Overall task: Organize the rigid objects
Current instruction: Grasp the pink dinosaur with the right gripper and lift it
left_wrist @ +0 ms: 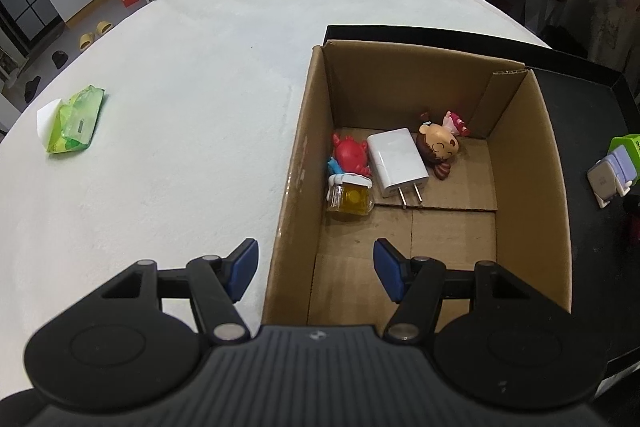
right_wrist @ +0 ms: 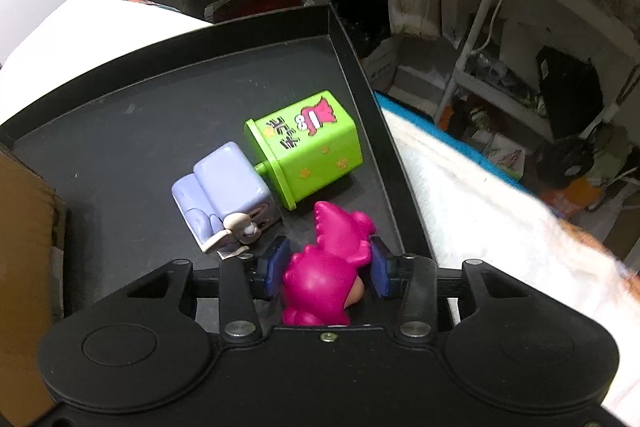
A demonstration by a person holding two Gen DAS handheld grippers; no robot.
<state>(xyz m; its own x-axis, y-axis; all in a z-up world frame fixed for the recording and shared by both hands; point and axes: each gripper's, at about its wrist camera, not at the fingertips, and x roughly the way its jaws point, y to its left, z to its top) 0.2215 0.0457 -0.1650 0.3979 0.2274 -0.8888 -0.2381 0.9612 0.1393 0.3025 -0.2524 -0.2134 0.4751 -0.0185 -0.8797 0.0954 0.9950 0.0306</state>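
A cardboard box (left_wrist: 304, 147) holds a red crab toy (left_wrist: 352, 155), a white charger (left_wrist: 396, 163), a doll figure (left_wrist: 438, 147) and a small yellow jar (left_wrist: 350, 197). My left gripper (left_wrist: 316, 273) is open and empty, straddling the box's near left wall. My right gripper (right_wrist: 328, 267) has its blue pads on either side of a magenta dinosaur figure (right_wrist: 328, 267) on the black tray (right_wrist: 120, 131). A green toy bin (right_wrist: 308, 147) lies on its side there, next to a lilac toy (right_wrist: 224, 187).
A green wipes packet (left_wrist: 76, 119) lies on the white table cover (left_wrist: 180, 67) at the left. The tray's raised rim (right_wrist: 376, 115) runs close on the right, with the white cloth (right_wrist: 480, 207) beyond. Shelves and clutter stand past the table.
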